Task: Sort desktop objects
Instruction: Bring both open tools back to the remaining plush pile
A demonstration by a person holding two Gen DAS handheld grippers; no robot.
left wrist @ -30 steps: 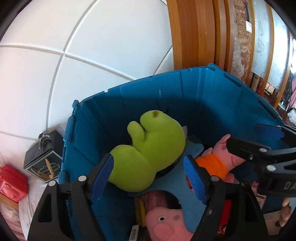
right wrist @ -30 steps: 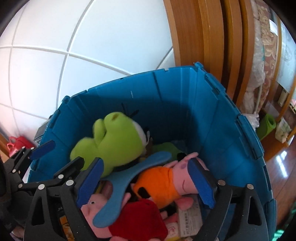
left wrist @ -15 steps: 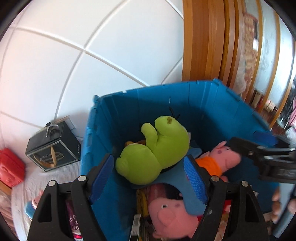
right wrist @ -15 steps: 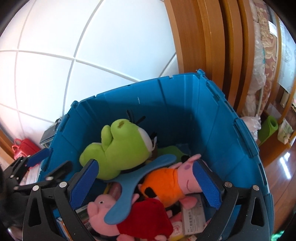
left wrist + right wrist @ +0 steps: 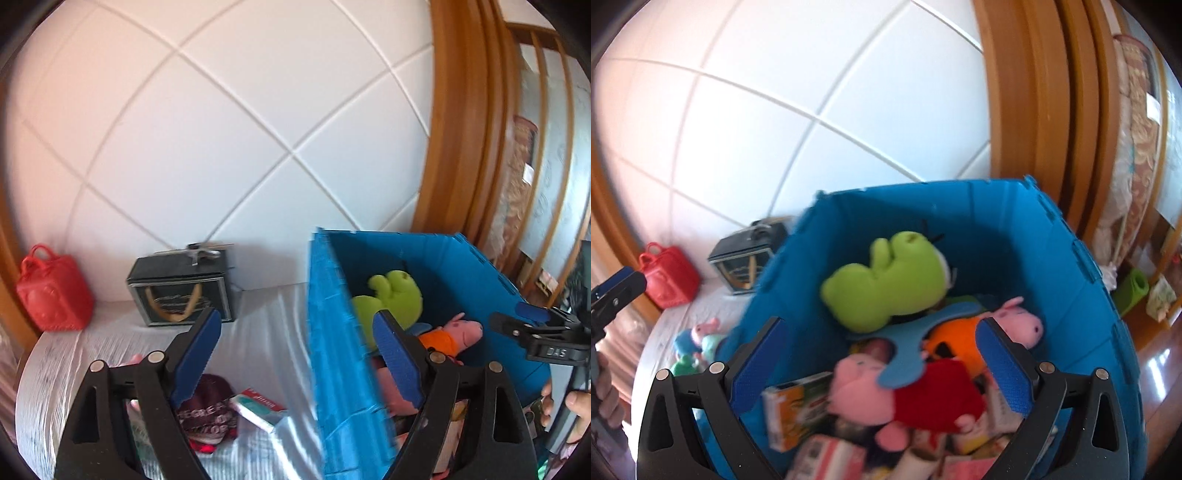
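Blue plastic folding crate (image 5: 1015, 236) sits on the white-covered surface, packed with a green plush toy (image 5: 890, 280), pink pig plushes and cartons. Both grippers empty: left gripper (image 5: 295, 358) jaws apart, have just been opening, nothing between; right gripper (image 5: 882, 365) jaws apart over the crate, nothing gripped. Step looks like between picks. Leftovers outside: dark red printed cap (image 5: 207, 410), small carton (image 5: 258, 406). Next: left lines up on one, closes.

bin (image 5: 1015, 236): blue | plush (image 5: 886, 280): green | bag (image 5: 51, 291): red
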